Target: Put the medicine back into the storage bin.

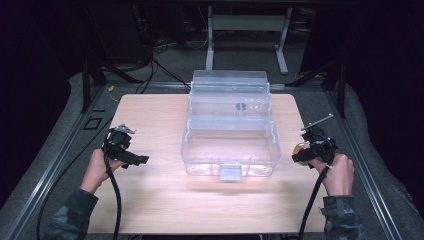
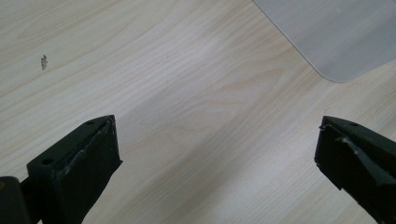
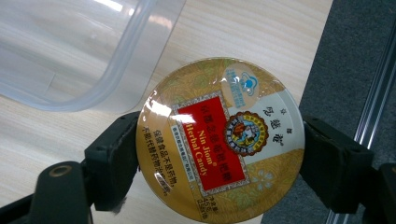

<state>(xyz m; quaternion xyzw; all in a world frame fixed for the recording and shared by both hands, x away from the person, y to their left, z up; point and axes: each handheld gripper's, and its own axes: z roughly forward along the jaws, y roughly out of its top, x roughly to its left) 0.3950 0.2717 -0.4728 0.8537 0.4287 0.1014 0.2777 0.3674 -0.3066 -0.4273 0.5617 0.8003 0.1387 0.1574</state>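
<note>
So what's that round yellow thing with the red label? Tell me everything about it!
It's a round, flat candy tin, gold-yellow and shiny. Its lid has a red patch reading "Nin Jiom Herbal Candy", a round emblem beside it and a small blue logo. The lid is on. The right gripper pinches it by its edges, one of its black fingers on each side, lid facing the camera, above the table's right edge, near the clear plastic box.

tongs (image 3: 219, 154) clamp a round herbal candy tin (image 3: 219, 140) beside a clear box (image 3: 84, 51).
</note>
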